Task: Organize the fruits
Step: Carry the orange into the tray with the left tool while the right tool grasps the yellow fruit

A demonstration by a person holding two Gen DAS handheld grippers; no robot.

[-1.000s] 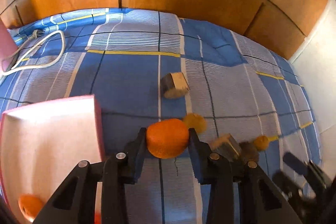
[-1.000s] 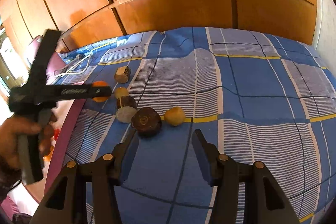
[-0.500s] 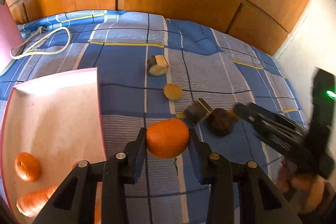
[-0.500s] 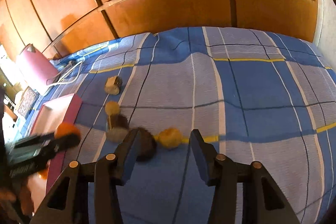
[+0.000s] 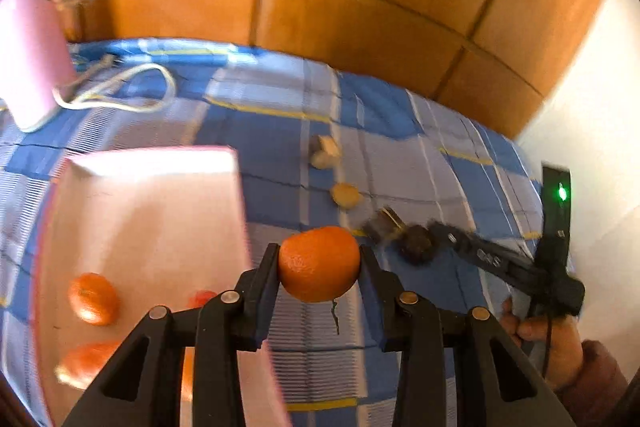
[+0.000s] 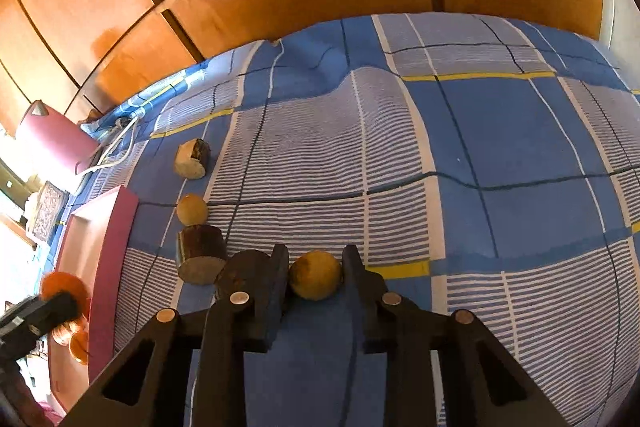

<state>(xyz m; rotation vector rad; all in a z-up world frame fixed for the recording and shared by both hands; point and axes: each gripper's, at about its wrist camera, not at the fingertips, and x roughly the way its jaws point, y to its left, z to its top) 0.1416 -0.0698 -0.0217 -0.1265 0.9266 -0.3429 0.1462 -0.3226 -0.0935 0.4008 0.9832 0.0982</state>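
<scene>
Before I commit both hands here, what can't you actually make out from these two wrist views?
- Left wrist view: part of the pink tray and the red item in it sit behind the left gripper; motion blur smears the rest.
- Right wrist view: whether the right gripper pinches or only brackets the yellow fruit.
- Right wrist view: the dark round piece is half behind a finger.
- Right wrist view: the tray's contents are cut off by the edge.

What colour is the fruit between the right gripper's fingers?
Dull yellow fruit, with brownish patches; clearest in the right wrist view.

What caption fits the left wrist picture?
Left tool carries an orange beside the pink tray.
</scene>
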